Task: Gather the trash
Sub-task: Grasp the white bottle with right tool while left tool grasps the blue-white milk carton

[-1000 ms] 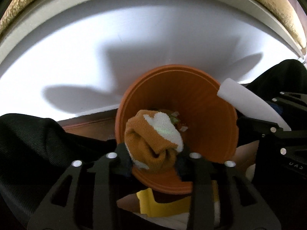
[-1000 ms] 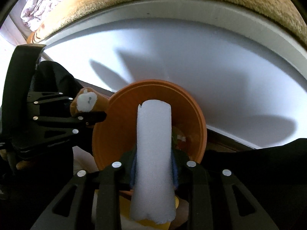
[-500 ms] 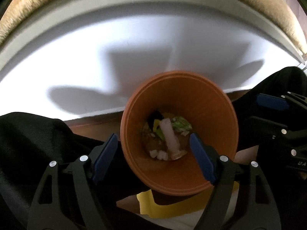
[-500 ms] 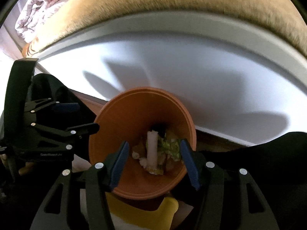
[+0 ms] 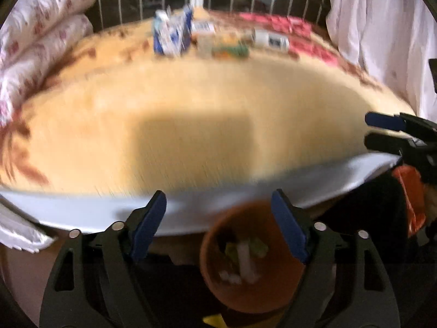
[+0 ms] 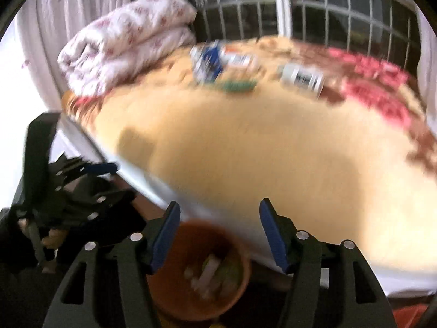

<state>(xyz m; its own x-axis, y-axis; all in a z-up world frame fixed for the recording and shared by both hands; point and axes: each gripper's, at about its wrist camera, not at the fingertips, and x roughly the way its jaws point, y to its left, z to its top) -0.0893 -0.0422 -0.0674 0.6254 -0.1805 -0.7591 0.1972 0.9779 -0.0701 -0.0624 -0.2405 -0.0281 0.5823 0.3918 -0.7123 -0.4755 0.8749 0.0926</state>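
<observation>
An orange bin (image 5: 273,292) stands on the floor beside the bed, with a white foam piece (image 5: 245,259) and green scraps inside. My left gripper (image 5: 218,194) hangs above it, jaws opening, nothing between them. My right gripper (image 6: 218,203) is also above the bin (image 6: 174,295), jaws opening and empty. Each gripper appears at the edge of the other's view. At the far side of the tan blanket lie a blue and white carton (image 5: 172,37), a white bottle (image 5: 270,39) and a green packet (image 5: 232,50). Both views are blurred.
A folded floral quilt (image 6: 123,43) lies at the bed's far left corner. A pink patterned cloth (image 6: 374,82) covers the far right. The white bed frame (image 5: 82,213) runs just beyond the bin. A barred window (image 6: 341,11) and white curtains (image 5: 382,27) stand behind.
The left gripper let go of an orange and white sock and the right a white foam piece, both into the bin. Both grippers opened and rose, bringing the bed top into view.
</observation>
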